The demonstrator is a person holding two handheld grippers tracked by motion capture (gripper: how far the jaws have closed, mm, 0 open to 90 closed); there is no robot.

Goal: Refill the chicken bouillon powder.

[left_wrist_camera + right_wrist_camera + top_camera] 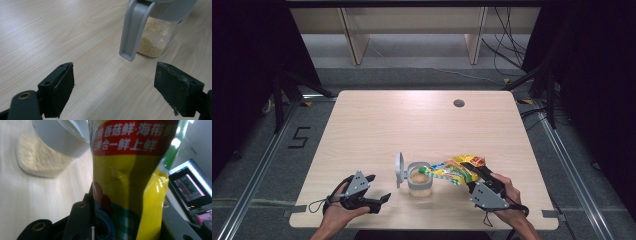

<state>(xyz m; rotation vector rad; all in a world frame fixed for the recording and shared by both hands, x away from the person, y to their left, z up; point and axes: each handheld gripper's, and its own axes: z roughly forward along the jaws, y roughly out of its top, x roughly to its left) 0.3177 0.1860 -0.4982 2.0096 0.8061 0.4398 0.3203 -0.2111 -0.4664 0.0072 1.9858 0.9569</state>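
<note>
The right tool [473,172] pinches a yellow bag [459,169] with red and green print. The bag is tipped toward a clear jar [420,182], and its far end is over the jar's open top. The jar stands on the worktop [412,125] near the front edge. It has pale grains inside. Its grey lid [400,169] is flipped up on the left side. The left tool [374,192] rests on the worktop just left of the jar. Its 2 black jaws are spread wide, with nothing between them. They point at the jar but do not touch it.
</note>
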